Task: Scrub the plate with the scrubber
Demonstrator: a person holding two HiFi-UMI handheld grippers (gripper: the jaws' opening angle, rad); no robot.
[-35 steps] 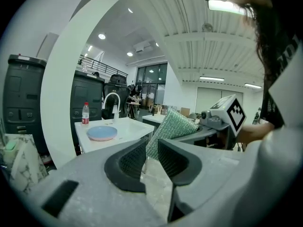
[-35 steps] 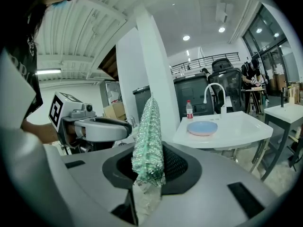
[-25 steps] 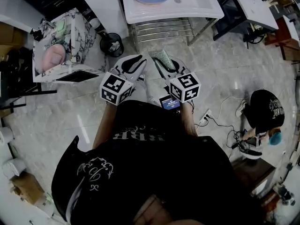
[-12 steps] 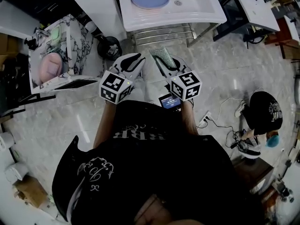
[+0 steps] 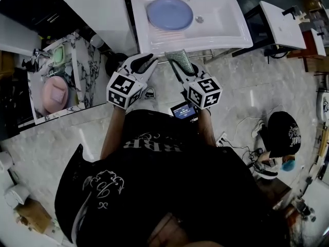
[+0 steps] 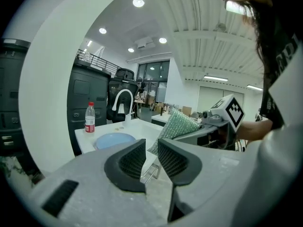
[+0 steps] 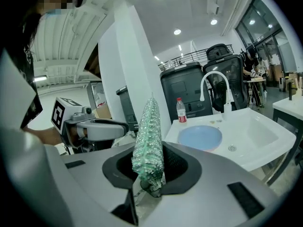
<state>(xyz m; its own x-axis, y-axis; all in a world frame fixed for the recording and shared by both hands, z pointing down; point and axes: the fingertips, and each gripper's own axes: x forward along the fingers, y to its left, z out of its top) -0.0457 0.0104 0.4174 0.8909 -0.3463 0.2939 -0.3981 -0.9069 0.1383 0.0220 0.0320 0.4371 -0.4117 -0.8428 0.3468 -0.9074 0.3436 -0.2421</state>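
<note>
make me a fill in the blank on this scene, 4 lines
1. The right claw is shut on the ____.
2. The blue plate lies in the white ____.
3. The left claw is shut and holds ____.
4. The bottle near the plate has a ____ cap.
Missing words: scrubber; sink; nothing; red.
</note>
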